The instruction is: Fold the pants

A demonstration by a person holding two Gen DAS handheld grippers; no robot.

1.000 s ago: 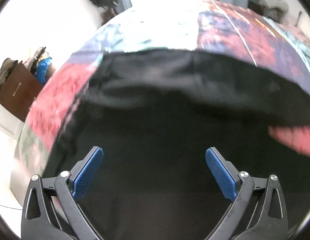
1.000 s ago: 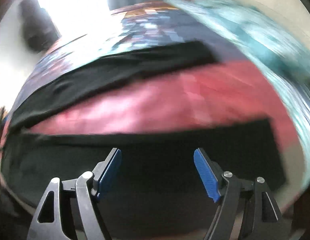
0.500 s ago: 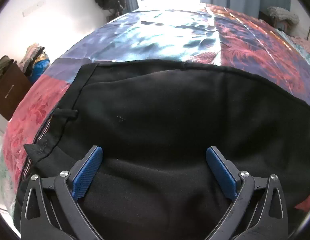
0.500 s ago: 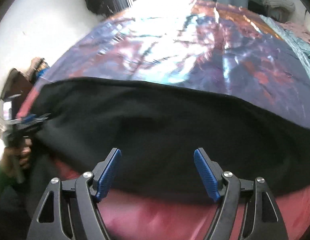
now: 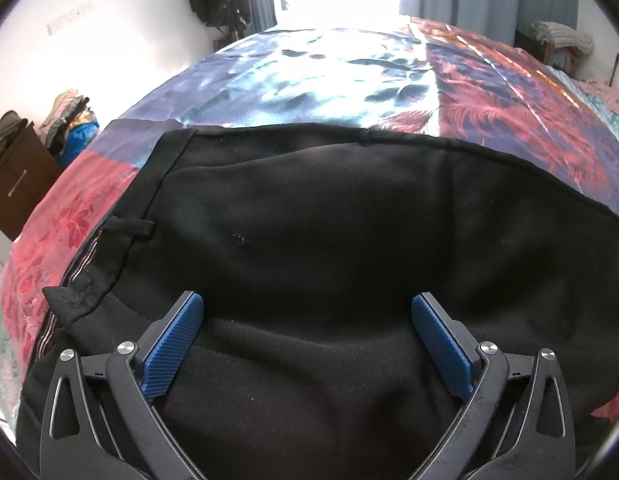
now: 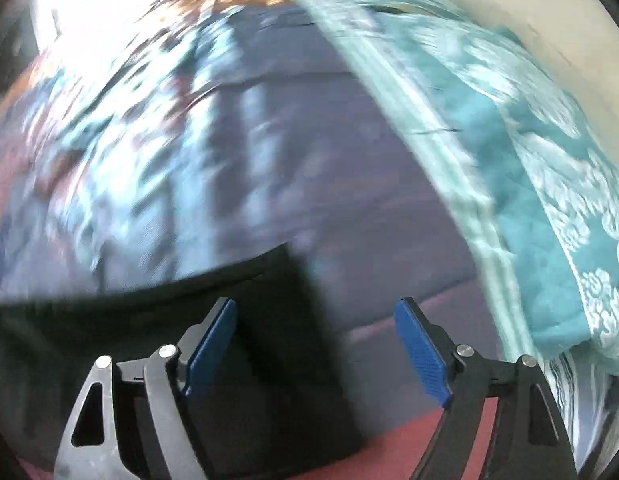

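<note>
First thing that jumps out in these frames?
The black pants spread over the shiny patchwork bedspread fill the left wrist view, with the left gripper open above them. In the blurred right wrist view, the right gripper, jaws opening and empty, hangs over a leg end beside a teal blanket.

The pants [image 5: 309, 248] are black cloth, matt and slightly fuzzy like fleece, with a stitched seam along the waistband. Under them the bedspread [image 5: 329, 76] is a glossy, satiny fabric — it catches the window light in bright patches, with a woven floral pattern in red, blue and teal. Each gripper's fingers are matt black plastic with small shiny metal pins; the pads [image 5: 171, 344] are blue with a finely ribbed face — likewise on the right gripper [image 6: 315, 342].
</note>
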